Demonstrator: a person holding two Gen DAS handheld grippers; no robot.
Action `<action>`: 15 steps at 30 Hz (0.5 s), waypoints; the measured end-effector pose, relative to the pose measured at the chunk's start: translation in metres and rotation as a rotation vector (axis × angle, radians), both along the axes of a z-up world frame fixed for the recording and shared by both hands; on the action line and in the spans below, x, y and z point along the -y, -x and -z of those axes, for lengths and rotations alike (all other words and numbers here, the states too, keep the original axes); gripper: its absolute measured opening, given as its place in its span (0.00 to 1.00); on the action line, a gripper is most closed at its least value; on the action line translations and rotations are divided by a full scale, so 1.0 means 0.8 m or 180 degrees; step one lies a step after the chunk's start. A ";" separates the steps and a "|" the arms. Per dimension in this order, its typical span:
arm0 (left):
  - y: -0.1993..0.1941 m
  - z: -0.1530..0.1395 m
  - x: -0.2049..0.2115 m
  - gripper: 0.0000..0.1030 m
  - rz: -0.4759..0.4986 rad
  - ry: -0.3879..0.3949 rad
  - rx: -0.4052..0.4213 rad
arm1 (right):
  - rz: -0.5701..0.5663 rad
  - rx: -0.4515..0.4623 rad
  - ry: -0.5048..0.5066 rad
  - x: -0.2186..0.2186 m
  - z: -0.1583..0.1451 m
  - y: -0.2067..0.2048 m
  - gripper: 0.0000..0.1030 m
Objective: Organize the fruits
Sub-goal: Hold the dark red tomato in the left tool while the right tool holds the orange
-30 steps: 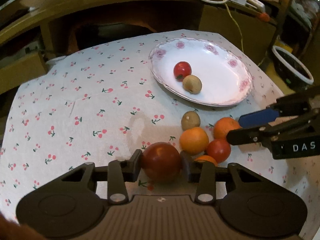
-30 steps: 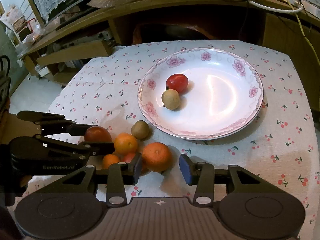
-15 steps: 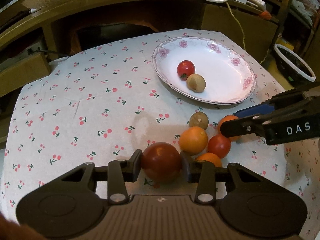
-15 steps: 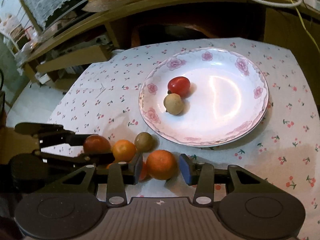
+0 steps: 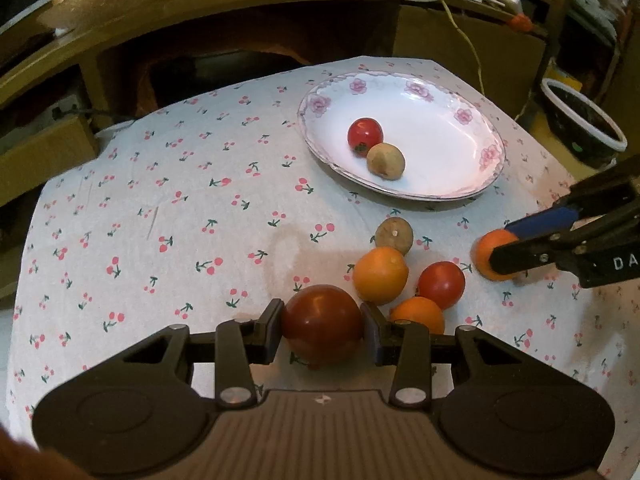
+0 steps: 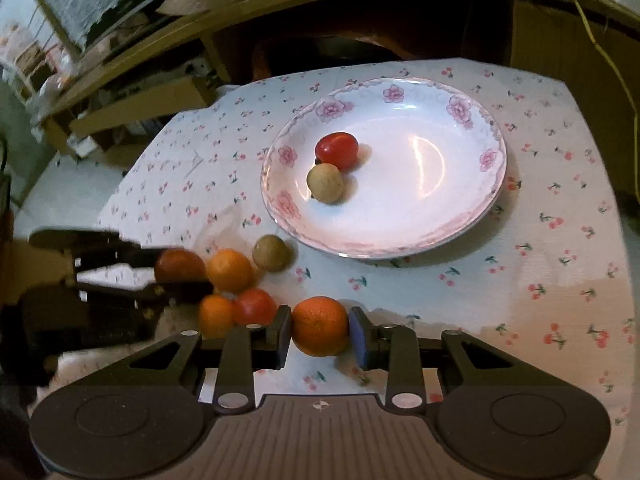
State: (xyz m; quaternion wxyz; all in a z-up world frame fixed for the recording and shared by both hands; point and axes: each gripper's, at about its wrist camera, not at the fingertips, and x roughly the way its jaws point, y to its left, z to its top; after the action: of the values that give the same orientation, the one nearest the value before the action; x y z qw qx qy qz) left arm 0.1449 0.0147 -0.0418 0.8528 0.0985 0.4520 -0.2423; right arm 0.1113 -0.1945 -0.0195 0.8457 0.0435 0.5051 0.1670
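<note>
A large dark red fruit (image 5: 320, 316) sits low over the cherry-print cloth with my left gripper (image 5: 322, 330) shut on it. Beside it lie a brown kiwi (image 5: 394, 235), two oranges (image 5: 380, 274) and a red tomato (image 5: 441, 285). My right gripper (image 6: 320, 332) has another orange (image 6: 320, 326) between its pads; its jaws are closing and both pads touch the peel. The left wrist view shows that orange (image 5: 482, 252) apart from the cluster, to the right. The flowered white plate (image 6: 420, 184) holds a red tomato (image 6: 337, 150) and a kiwi (image 6: 326, 183).
A dark wooden desk (image 5: 240, 12) with cables and a fruit tray rises behind the table. A black bowl with a white rim (image 5: 580, 124) stands off the table's right side. The cloth's left half (image 5: 140, 220) is bare, and the table edges fall away on both sides.
My right gripper's jaws have closed in on the orange, which now sits to the right of the cluster. My left gripper has kept its hold on the dark red fruit.
</note>
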 end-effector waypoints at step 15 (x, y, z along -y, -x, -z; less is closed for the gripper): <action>0.002 0.005 0.003 0.52 0.0073 -0.0139 0.0094 | -0.0176 0.0131 0.0295 -0.013 0.013 -0.001 0.40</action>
State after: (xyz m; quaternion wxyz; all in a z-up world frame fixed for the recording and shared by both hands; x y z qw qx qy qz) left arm 0.1435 0.0121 -0.0454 0.8542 0.1259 0.4434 -0.2406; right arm 0.1120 -0.1845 -0.0296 0.8520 -0.0130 0.4957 0.1676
